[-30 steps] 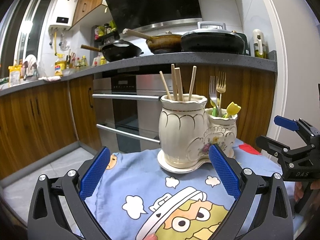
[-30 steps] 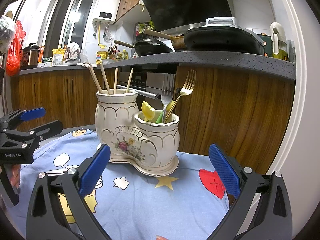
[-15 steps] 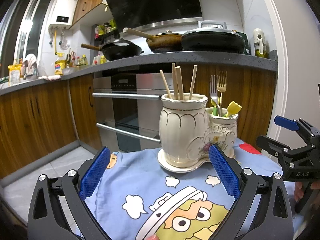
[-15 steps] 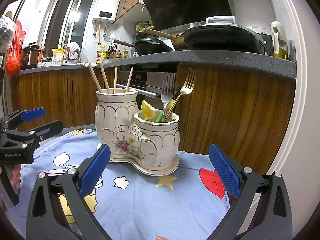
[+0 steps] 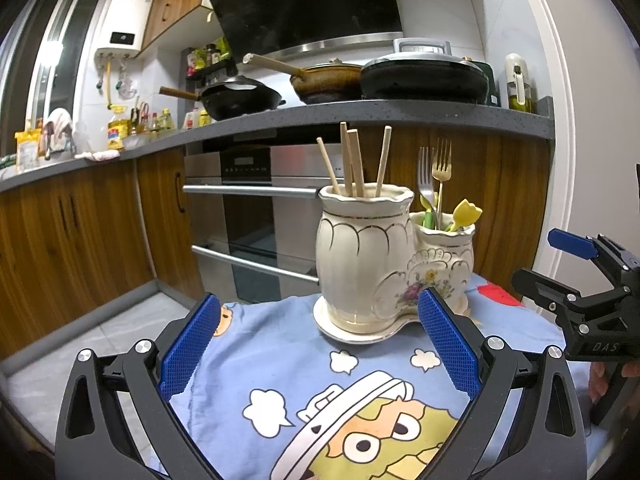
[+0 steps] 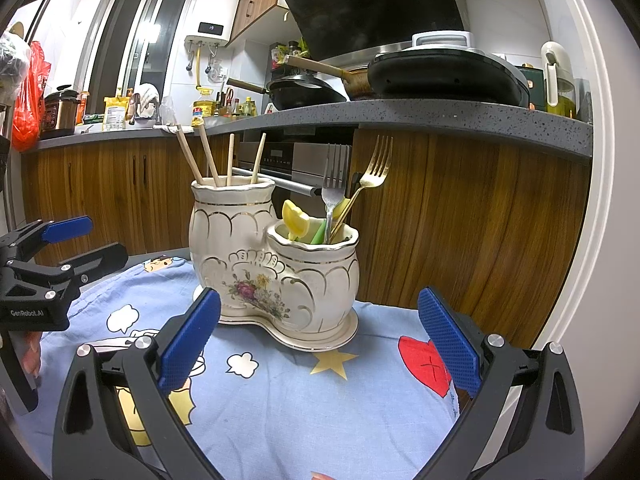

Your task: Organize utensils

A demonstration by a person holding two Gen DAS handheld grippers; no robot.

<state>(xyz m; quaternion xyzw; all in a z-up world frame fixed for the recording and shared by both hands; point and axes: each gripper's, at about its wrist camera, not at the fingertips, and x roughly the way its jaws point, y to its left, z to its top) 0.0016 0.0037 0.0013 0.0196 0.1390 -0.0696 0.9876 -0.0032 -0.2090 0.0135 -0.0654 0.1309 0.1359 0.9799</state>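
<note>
A cream ceramic double holder (image 5: 372,264) (image 6: 272,264) stands on the blue cartoon cloth (image 5: 280,364) (image 6: 304,408). Its taller pot holds several wooden chopsticks (image 5: 356,162) (image 6: 210,156). The lower pot holds a silver fork (image 6: 334,184), a gold fork (image 6: 372,172) and yellow-headed utensils (image 6: 296,220). My left gripper (image 5: 320,340) is open and empty, a short way in front of the holder. My right gripper (image 6: 318,344) is open and empty too, facing the lower pot. Each gripper shows at the edge of the other's view.
Wooden cabinets and a built-in oven (image 5: 248,208) stand behind the table under a grey counter (image 5: 360,114) with pans. A white door frame (image 6: 600,200) rises on the right. The cloth's far edge drops to the tiled floor (image 5: 100,332).
</note>
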